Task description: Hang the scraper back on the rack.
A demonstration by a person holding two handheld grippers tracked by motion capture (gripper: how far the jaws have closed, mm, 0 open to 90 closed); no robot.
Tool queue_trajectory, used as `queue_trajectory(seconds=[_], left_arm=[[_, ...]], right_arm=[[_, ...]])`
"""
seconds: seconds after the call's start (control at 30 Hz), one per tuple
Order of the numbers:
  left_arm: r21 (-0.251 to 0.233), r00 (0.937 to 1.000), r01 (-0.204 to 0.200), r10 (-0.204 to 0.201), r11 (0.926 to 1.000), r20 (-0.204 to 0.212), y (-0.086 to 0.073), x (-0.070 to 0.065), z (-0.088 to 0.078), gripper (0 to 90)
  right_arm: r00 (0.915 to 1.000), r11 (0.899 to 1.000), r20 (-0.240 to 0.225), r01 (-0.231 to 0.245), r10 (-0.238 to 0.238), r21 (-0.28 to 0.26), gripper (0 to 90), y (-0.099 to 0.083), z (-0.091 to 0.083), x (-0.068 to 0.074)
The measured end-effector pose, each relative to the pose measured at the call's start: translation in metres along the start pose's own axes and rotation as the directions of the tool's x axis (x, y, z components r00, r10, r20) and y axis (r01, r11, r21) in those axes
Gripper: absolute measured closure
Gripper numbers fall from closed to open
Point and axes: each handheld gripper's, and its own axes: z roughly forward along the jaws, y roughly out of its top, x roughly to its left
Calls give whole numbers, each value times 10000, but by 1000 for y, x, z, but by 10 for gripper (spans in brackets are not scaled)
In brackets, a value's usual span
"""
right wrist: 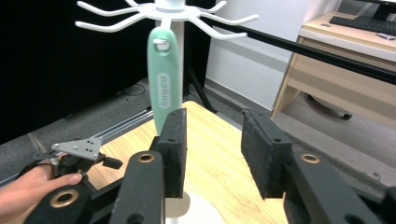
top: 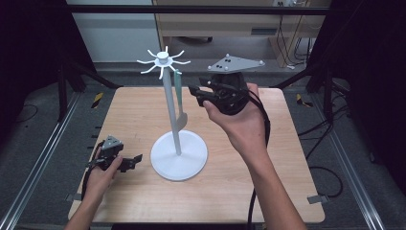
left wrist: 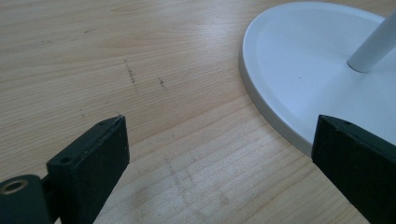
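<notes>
Spatula (right wrist: 162,74) hangs by its handle hole from a hook of the white rack (top: 178,158), blade down beside the pole, so its weight rests on the hook and not on you. Your right gripper (top: 203,94) sits just beside the handle, jaws parted with nothing between them: released, it seems, now the hook has the load. Your left gripper (top: 135,161) lies low on the table (top: 134,110) by the rack's base, jaws spread and empty, close enough to steady it.
</notes>
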Motion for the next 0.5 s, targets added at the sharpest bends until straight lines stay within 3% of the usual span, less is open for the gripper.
queue_trajectory(seconds=[0.5], left_arm=[[60, 10000, -24, 24, 10000, -12, 0, 0, 0, 38]], right_arm=[[9981, 9996, 599, -183, 170, 213, 452, -10, -2, -10]])
